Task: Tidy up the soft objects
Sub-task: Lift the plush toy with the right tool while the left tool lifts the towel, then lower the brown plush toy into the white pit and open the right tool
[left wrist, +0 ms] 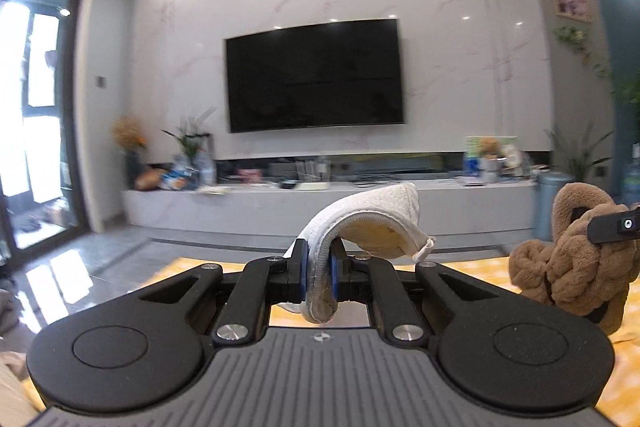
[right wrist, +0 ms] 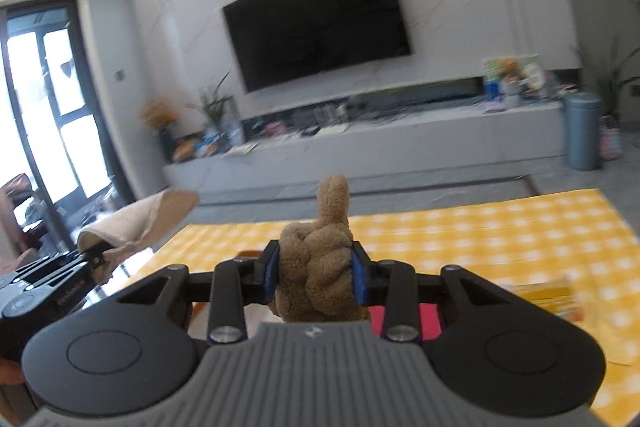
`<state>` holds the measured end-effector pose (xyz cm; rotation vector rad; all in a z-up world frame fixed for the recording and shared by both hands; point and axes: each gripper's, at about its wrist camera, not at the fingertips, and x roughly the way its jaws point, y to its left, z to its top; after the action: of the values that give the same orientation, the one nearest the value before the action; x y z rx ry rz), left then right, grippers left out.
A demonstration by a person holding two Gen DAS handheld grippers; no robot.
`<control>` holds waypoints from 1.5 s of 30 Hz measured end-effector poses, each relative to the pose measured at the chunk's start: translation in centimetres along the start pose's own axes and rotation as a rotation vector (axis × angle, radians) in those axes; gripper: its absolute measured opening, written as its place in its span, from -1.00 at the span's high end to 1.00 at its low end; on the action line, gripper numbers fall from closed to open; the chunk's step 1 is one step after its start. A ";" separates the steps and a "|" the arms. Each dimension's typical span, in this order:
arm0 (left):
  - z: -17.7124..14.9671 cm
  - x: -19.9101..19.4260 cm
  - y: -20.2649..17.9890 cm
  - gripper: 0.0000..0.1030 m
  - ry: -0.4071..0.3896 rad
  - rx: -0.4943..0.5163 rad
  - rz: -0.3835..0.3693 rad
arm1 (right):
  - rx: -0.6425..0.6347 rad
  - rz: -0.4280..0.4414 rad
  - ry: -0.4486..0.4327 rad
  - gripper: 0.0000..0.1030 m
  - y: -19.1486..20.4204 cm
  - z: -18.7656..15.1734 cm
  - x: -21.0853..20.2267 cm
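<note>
My left gripper (left wrist: 319, 277) is shut on a white soft pouch-like cloth item (left wrist: 368, 223) with a yellowish lining, held up in the air. My right gripper (right wrist: 316, 277) is shut on a brown knotted plush toy (right wrist: 320, 259), also held up. The plush toy and a right finger show at the right edge of the left wrist view (left wrist: 576, 259). The white item (right wrist: 136, 223) and the left gripper (right wrist: 52, 291) show at the left of the right wrist view. Both are above a table with a yellow checked cloth (right wrist: 480, 235).
A wall TV (left wrist: 316, 75) hangs ahead over a long grey cabinet (left wrist: 320, 203) crowded with plants, bottles and boxes. A glass door (left wrist: 36, 107) is at the left. A blue bin (right wrist: 582, 131) stands right. A red and a yellow flat item (right wrist: 548, 293) lie on the cloth.
</note>
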<state>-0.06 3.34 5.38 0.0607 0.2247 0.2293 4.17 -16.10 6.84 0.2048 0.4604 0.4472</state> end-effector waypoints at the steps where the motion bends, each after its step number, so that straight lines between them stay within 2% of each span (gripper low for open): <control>1: 0.0 0.2 0.4 0.77 0.002 0.002 0.011 | 0.007 0.030 0.018 0.31 0.8 0.0 1.3; 4: -0.1 0.8 2.2 0.77 0.011 -0.049 -0.020 | 0.052 0.125 0.104 0.32 2.5 -0.1 5.7; 8: -0.7 1.2 4.9 0.76 0.040 -0.089 -0.024 | 0.005 0.104 0.210 0.32 4.8 -0.6 11.3; 10: -0.8 1.4 6.1 0.76 0.065 -0.124 -0.003 | -0.014 0.111 0.262 0.32 5.6 -0.9 13.6; 19: -1.9 3.1 9.9 0.76 0.146 -0.238 0.050 | -0.019 0.217 0.426 0.32 6.9 -2.1 21.9; 21: -2.1 3.1 10.6 0.76 0.160 -0.252 0.056 | -0.070 0.217 0.500 0.33 7.0 -2.8 23.7; 23: -2.2 3.2 11.2 0.76 0.168 -0.263 0.060 | -0.097 0.262 0.603 0.36 6.4 -3.0 26.4; 26: -2.3 3.3 11.7 0.76 0.184 -0.273 0.063 | -0.044 0.378 0.693 0.40 5.4 -3.1 28.0; 30: -2.5 3.7 11.9 0.76 0.209 -0.275 0.066 | -0.108 0.494 0.844 0.42 6.2 -2.3 28.6; 33: -2.5 4.0 11.8 0.76 0.225 -0.271 0.069 | -0.207 0.555 0.876 0.42 7.4 -1.8 28.4; 35: -2.6 4.3 11.8 0.76 0.234 -0.272 0.067 | -0.219 0.574 0.888 0.42 7.5 -1.2 28.9; 37: -2.6 4.5 11.8 0.76 0.233 -0.277 0.073 | -0.188 0.557 0.940 0.42 7.3 -1.8 30.7; 39: -2.6 4.8 11.7 0.76 0.224 -0.288 0.098 | -0.252 0.439 0.966 0.42 7.6 -2.8 32.6; 42: -2.8 5.0 11.4 0.76 0.232 -0.255 0.132 | -0.282 0.360 0.871 0.44 8.0 -2.8 34.3; 45: -3.0 5.2 11.6 0.76 0.242 -0.240 0.156 | -0.472 0.278 0.816 0.45 9.9 -4.0 34.7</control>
<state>1.68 15.89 2.35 -0.1893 0.4324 0.4180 26.48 8.94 -7.13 -0.3973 1.1106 0.9003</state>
